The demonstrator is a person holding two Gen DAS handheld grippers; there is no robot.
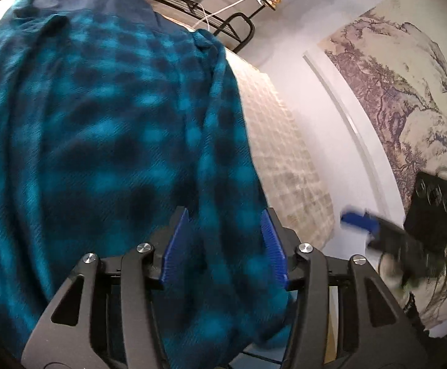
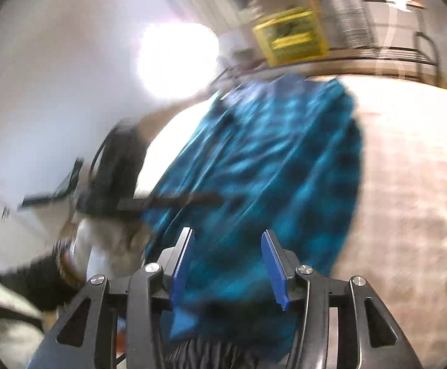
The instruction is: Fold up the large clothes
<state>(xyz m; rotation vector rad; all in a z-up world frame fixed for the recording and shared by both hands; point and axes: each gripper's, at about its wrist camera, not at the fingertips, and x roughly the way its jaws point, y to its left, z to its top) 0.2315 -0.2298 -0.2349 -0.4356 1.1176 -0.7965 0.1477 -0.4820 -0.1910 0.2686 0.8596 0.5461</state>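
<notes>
Blue finger pads (image 1: 175, 247) of the left gripper (image 1: 223, 246) stand apart, with folds of a teal-and-black checked garment (image 1: 100, 141) bunched between them; whether the cloth is pinched cannot be told. Left wrist view: the garment spreads away from the fingers over a pale quilted mattress (image 1: 281, 153), its collar end toward a black metal rack (image 1: 223, 15). To the right, the right gripper (image 1: 358, 220) appears blurred before a wall hanging of painted trees (image 1: 408, 92). Right wrist view: the right gripper (image 2: 228, 261) likewise shows its pads (image 2: 274, 270) apart with the garment's (image 2: 269, 153) edge between them; the grip is uncertain. A yellow box (image 2: 291, 37) sits on the rack beyond, and the frame is heavily motion-blurred.
</notes>
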